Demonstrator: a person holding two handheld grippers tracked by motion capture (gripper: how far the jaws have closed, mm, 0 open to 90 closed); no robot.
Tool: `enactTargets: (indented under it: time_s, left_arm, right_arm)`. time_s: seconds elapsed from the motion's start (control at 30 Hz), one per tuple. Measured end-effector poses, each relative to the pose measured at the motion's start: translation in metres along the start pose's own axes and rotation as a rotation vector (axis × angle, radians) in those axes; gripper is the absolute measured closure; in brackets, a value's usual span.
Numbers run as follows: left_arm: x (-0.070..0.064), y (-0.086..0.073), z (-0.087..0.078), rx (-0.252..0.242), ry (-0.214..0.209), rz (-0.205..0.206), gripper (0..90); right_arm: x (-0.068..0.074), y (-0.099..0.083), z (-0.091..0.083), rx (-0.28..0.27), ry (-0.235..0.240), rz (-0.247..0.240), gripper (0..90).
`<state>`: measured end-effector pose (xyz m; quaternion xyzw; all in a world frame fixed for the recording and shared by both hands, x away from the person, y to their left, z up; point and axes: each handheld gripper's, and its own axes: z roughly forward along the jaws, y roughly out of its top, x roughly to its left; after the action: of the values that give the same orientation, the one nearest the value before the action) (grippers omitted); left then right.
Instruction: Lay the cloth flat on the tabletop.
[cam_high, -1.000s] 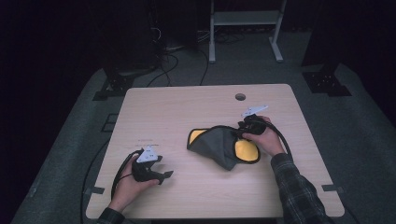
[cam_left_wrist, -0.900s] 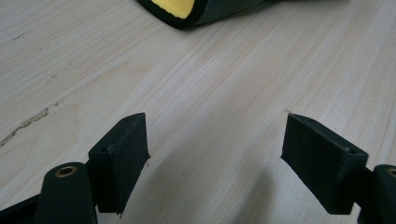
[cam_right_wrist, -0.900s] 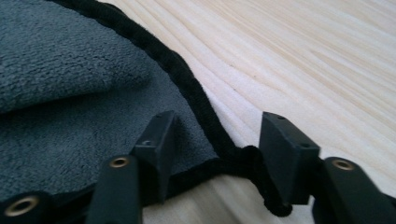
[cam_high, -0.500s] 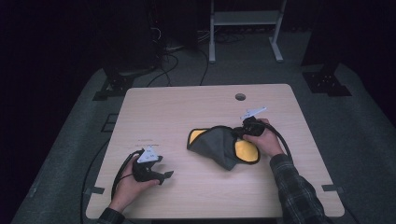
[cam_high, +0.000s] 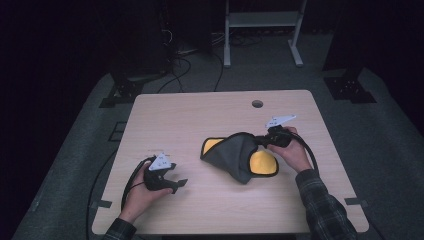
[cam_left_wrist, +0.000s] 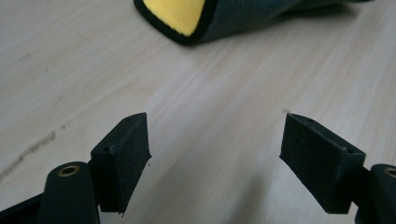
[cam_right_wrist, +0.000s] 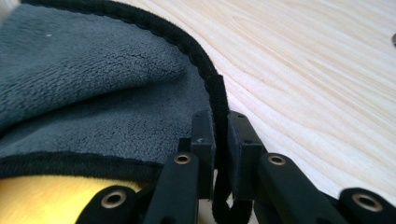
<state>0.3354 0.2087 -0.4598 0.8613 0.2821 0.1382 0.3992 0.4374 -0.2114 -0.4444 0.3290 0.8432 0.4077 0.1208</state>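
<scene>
Cloth (cam_high: 239, 157), grey with a yellow underside and black hem, lies folded right of the table's (cam_high: 200, 115) centre, its long axis running left-far to right-near; the fold hides most of the yellow. Right gripper (cam_right_wrist: 219, 140) pinches the hem at its far-right edge. Left gripper (cam_left_wrist: 215, 149) rests near-left, jaws spread, empty.

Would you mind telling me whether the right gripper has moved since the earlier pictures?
Yes: the right gripper has shifted slightly toward the person, away from the table's hole.
</scene>
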Motion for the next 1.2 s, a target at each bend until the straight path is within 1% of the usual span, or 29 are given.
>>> enactTargets:
  time_s: [0.03, 0.07, 0.13, 0.17, 0.2, 0.23, 0.3, 0.33, 0.43, 0.5, 0.53, 0.57, 0.6, 0.63, 0.67, 0.77, 0.83, 0.87, 0.9, 0.97, 1.0, 1.03, 1.07, 1.1, 1.13, 1.17, 1.2]
  left_arm:
    - [0.0, 0.0, 0.0, 0.0, 0.0, 0.0, 23.6]
    - [0.002, 0.006, 0.002, -0.005, 0.002, 0.003, 23.5]
    - [0.004, 0.012, 0.003, -0.013, 0.004, 0.013, 23.8]
    - [0.004, 0.012, 0.003, -0.013, 0.004, 0.013, 24.2]
    - [0.005, 0.018, 0.007, -0.018, 0.003, 0.019, 24.4]
    - [0.005, 0.018, 0.007, -0.018, 0.003, 0.019, 24.6]
    - [0.007, 0.024, 0.01, -0.017, 0.004, 0.03, 24.9]
    - [0.008, 0.026, 0.012, -0.026, 0.008, 0.032, 25.5]
    - [0.012, 0.035, 0.017, -0.028, 0.01, 0.04, 27.2]
    - [0.015, 0.041, 0.021, -0.035, 0.006, 0.041, 28.5]
    - [0.019, 0.047, 0.026, -0.033, 0.007, 0.049, 29.8]
    - [0.019, 0.047, 0.026, -0.033, 0.007, 0.049, 30.7]
    - [0.021, 0.049, 0.029, -0.045, 0.007, 0.046, 30.7]
    - [0.025, 0.055, 0.034, -0.04, 0.005, 0.049, 32.2]
    - [0.025, 0.055, 0.034, -0.04, 0.005, 0.049, 32.5]
    - [0.034, 0.068, 0.044, -0.057, 0.006, 0.048, 33.5]
    - [0.036, 0.071, 0.046, -0.06, 0.007, 0.05, 33.9]
    - [0.04, 0.077, 0.052, -0.062, 0.003, 0.053, 34.9]
    - [0.04, 0.077, 0.052, -0.062, 0.003, 0.053, 35.3]
    - [0.043, 0.083, 0.056, -0.056, 0.005, 0.06, 35.8]
    - [0.047, 0.089, 0.061, -0.056, 0.005, 0.065, 36.8]
    - [0.047, 0.089, 0.061, -0.056, 0.005, 0.065, 37.5]
    - [0.052, 0.094, 0.066, -0.058, 0.006, 0.065, 38.5]
    - [0.052, 0.094, 0.066, -0.058, 0.006, 0.065, 39.3]
    - [0.055, 0.099, 0.073, -0.062, 0.007, 0.067, 40.2]
    - [0.055, 0.099, 0.073, -0.062, 0.007, 0.067, 42.3]
    - [0.058, 0.103, 0.08, -0.047, 0.001, 0.077, 43.0]
  right_arm:
    - [0.0, 0.0, 0.0, 0.0, 0.0, 0.0, 81.3]
    - [0.001, -0.002, -0.007, -0.011, 0.001, 0.002, 81.3]
    - [0.002, -0.004, -0.013, -0.02, 0.001, -0.001, 81.3]
    - [0.002, -0.004, -0.013, -0.02, 0.001, -0.001, 81.3]
    - [0.002, -0.006, -0.018, -0.031, 0.004, 0.002, 81.3]
    - [0.002, -0.006, -0.018, -0.031, 0.004, 0.002, 81.3]
    - [0.003, -0.009, -0.023, -0.028, 0.003, 0.005, 81.3]
    - [0.002, -0.01, -0.025, -0.024, 0.001, 0.005, 81.3]
    - [0.001, -0.014, -0.031, -0.017, -0.006, 0.011, 81.3]
    - [0.001, -0.016, -0.035, -0.021, -0.005, 0.01, 81.3]
    - [0.002, -0.018, -0.039, -0.021, -0.002, 0.011, 81.3]
    - [0.002, -0.018, -0.039, -0.021, -0.002, 0.011, 81.3]
    - [0.002, -0.019, -0.04, -0.02, -0.002, 0.01, 81.3]
    - [0.002, -0.02, -0.041, -0.022, 0.002, 0.013, 81.3]
    - [0.001, -0.02, -0.041, -0.022, 0.003, 0.012, 81.3]
    - [0.002, -0.02, -0.04, -0.021, 0.007, 0.01, 81.3]
    - [0.002, -0.02, -0.04, -0.018, 0.008, 0.006, 81.3]
    - [0.002, -0.02, -0.04, -0.018, 0.012, 0.005, 81.3]
    - [0.003, -0.02, -0.04, -0.018, 0.013, 0.004, 81.3]
    - [0.003, -0.02, -0.039, -0.019, 0.014, 0.003, 81.3]
    - [0.003, -0.019, -0.039, -0.019, 0.015, 0.0, 81.2]
    - [0.003, -0.019, -0.039, -0.019, 0.015, 0.0, 81.2]
    - [0.003, -0.019, -0.039, -0.018, 0.014, -0.005, 81.3]
    - [0.003, -0.019, -0.039, -0.018, 0.014, -0.005, 81.3]
    - [0.004, -0.019, -0.039, -0.017, 0.015, -0.007, 81.3]
    - [0.004, -0.019, -0.039, -0.017, 0.015, -0.007, 81.3]
    - [0.004, -0.019, -0.039, -0.016, 0.016, -0.008, 81.3]
